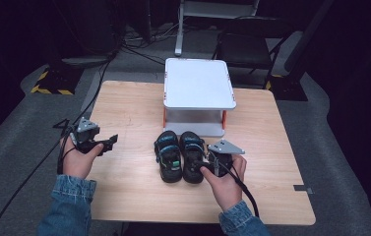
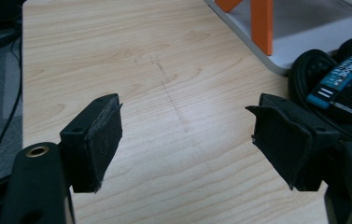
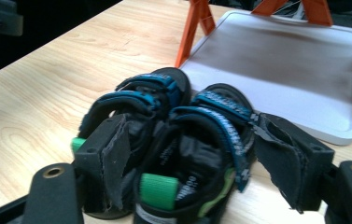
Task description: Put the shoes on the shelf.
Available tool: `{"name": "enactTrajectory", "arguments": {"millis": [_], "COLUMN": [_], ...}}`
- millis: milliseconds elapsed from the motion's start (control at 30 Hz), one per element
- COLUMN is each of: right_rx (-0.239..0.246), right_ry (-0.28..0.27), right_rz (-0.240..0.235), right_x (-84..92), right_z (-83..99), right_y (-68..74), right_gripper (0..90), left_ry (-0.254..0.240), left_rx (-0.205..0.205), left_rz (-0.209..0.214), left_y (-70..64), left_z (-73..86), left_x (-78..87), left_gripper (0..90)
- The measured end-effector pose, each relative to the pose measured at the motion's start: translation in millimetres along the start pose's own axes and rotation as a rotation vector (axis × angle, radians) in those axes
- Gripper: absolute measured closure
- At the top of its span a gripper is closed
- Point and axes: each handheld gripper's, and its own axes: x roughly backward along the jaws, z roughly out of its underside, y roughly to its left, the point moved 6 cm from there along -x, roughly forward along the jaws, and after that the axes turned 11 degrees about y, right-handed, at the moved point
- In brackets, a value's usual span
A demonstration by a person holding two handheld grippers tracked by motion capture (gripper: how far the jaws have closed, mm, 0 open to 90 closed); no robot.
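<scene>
The wooden surface [image 1: 124, 118] carries a white two-tier shelf [image 1: 199, 82] on orange legs at its far middle, and the pair of dark sandals [image 1: 180, 156] sits side by side just in front of the shelf's lower tray, heels toward you. The step in hand looks like picking up the right-hand sandal [image 3: 201, 154].

Your right gripper [image 1: 211, 163] is at that sandal's heel with its jaws spread apart. In the right gripper view one jaw sits between the two sandals and the other outside the right one, so the heel part lies between them. Before you squeeze, check that the inner jaw is clear of the left-hand sandal [image 3: 131, 102]; the two shoes touch or nearly touch, and a careless close could pinch both or drag the neighbour along. Push in a little deeper so the pads bear on the firm sole edge and heel strap, not just the soft blue strap [image 3: 220, 121], which would likely fold and let the shoe sag. Close steadily, then lift straight up before you move toward the shelf.

Your left gripper [image 1: 102, 142] hangs over bare wood, well apart from the sandals, its jaws wide open and holding nothing. Keep it there, or bring it to the left-hand sandal only once the right one is clear.
</scene>
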Motion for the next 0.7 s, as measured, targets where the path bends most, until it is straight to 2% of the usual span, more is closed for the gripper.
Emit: {"name": "enactTrajectory", "arguments": {"millis": [167, 267, 400, 533, 567, 700], "right_rx": [-0.002, -0.011, -0.021, -0.032, -0.040, -0.067], "right_ry": [0.036, 0.064, 0.089, 0.101, 0.110, 0.127], "right_rz": [-0.021, -0.066, -0.072, -0.074, -0.049, -0.036], "right_x": [-8.3, -15.6, -26.5, -36.0, -40.2, -45.6], "right_z": [-0.8, -1.1, -1.3, -1.2, -0.7, -1.0], "right_y": [15.9, 30.4, 41.2, 46.4, 44.7, 41.1], "right_gripper": [30.0, 29.9, 28.9, 28.9, 28.6, 28.5], "left_ry": [0.005, -0.002, -0.006, -0.006, -0.002, 0.004], "left_rx": [0.018, 0.030, 0.033, 0.035, 0.033, 0.034], "left_rz": [0.005, 0.004, 0.008, 0.010, 0.012, 0.013], "left_y": [6.0, 8.5, 10.0, 10.2, 9.7, 9.3], "left_z": [-3.5, -5.4, -5.8, -4.5, -3.6, -0.6], "left_x": [-1.9, -2.0, -0.7, -1.7, -2.5, -3.4], "left_gripper": [23.0, 23.0, 23.0, 23.0, 23.0, 23.0]}}
